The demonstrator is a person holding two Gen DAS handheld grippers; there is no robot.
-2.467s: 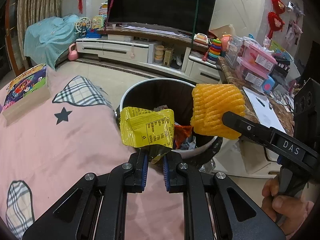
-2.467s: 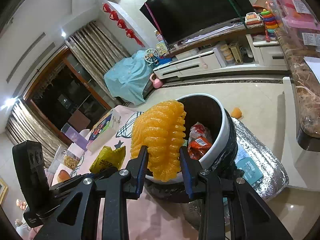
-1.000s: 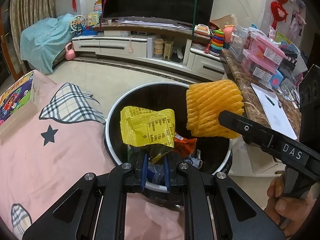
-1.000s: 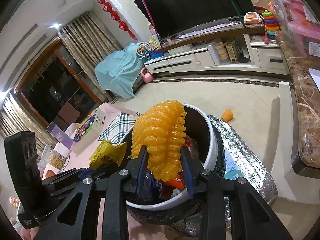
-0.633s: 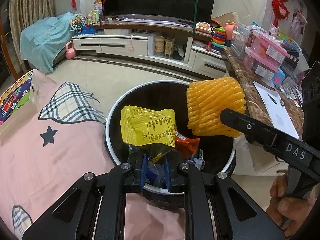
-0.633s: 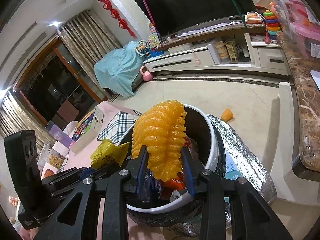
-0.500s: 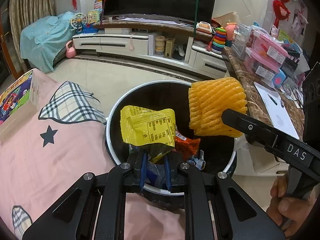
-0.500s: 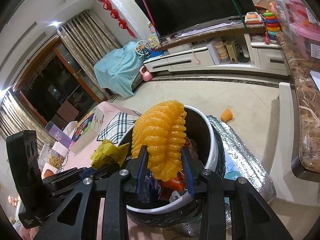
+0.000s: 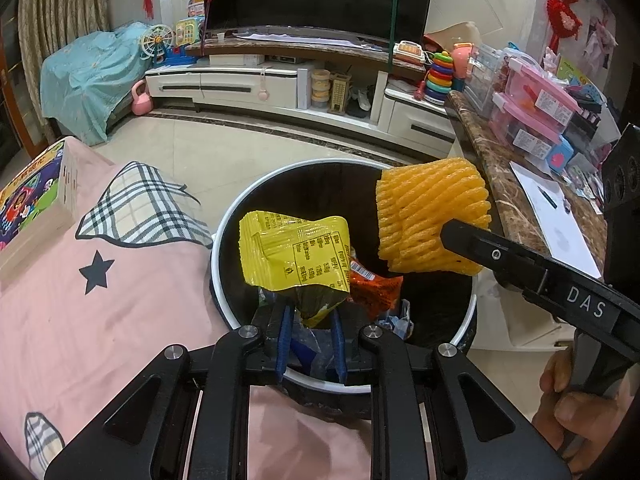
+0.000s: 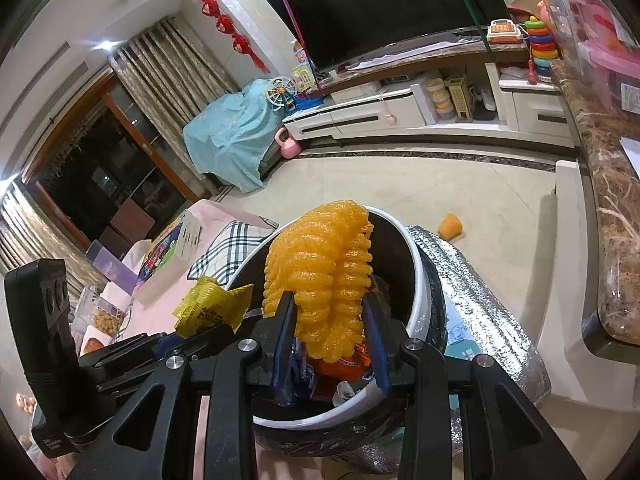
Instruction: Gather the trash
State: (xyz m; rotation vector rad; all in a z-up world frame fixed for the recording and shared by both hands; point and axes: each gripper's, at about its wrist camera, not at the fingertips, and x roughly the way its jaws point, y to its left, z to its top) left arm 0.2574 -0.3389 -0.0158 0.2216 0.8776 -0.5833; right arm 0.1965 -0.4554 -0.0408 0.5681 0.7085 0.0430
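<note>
Far left of the left wrist view, a colourful picture box lay on the pink bedcover, which bore plaid patches and a dark star.

Just past the bedcover's edge stood the trash bin — white rim, dark inside — with an orange wrapper and other scraps in it.

The left gripper hung over the near part of the bin. Its jaws had just been opening; the blue fingers stood a little apart with the lower tip of the yellow snack packet between them. The packet sat upright above the bin opening, and I could not tell whether the pads were pressing on it.

To the right, the right gripper was clamped on the orange foam net, held over the far right side of the bin; the net bulged upward out of the fingers. A hand gripped this tool's handle at the lower right of the left wrist view.

In the right wrist view a silver foil bag lay on the floor beside the bin — right of that ran a marble table.
</note>
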